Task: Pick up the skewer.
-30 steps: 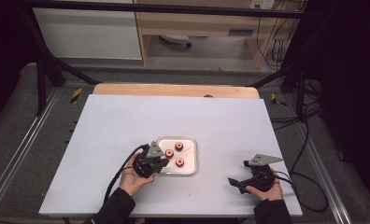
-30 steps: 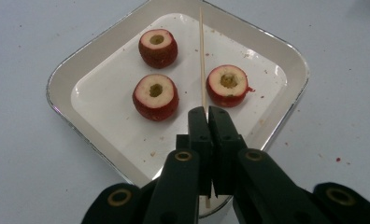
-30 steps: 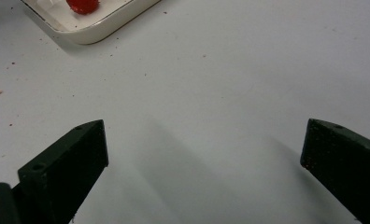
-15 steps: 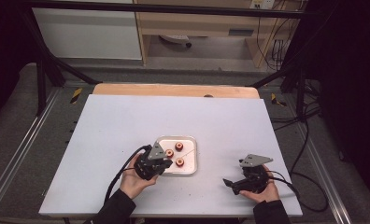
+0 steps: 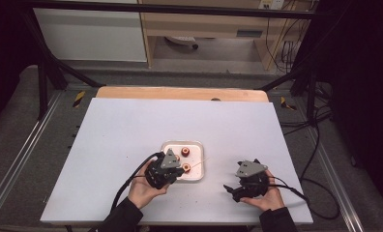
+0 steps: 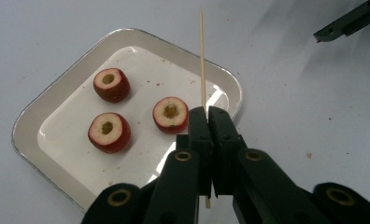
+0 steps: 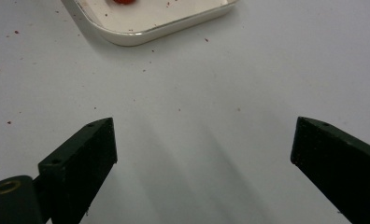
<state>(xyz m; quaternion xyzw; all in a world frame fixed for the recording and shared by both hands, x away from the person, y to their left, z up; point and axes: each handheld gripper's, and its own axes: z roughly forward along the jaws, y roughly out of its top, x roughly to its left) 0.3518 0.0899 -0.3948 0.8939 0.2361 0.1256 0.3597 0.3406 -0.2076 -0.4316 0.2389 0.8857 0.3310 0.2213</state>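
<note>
A thin wooden skewer point(image 6: 202, 60) is being held by the left tool point(image 6: 206, 122), its jaws closed on the stick near its lower end, with a short stub seen poking out beneath them. In the left gripper view the skewer's long axis is running straight away from the jaws, over the near corner of the white tray point(image 6: 29, 122) and past its rim onto the bare counter point(image 6: 286, 102).

Three cored red fruit pieces, each with a hole through its middle, are sitting cut face up in the tray: one nearest the jaws point(image 6: 171, 114), one farther along the tray point(image 6: 109, 132) and one toward the far rim point(image 6: 111, 84). The nearest piece is lying just beside the left jaw, off to the side of the stick's line rather than ahead of its tip, so the point is judged to need swinging toward that piece's hole before any threading can be done.

The right tool point(image 7: 202, 154) is being held wide, nothing between its jaws, low over the counter with the tray's edge point(image 7: 174, 23) ahead of it. In the high view the left tool point(image 5: 163, 170) is seen at the tray's near edge, while the right tool point(image 5: 238, 186) is well apart from it, so the left hand is the nearer one
</note>
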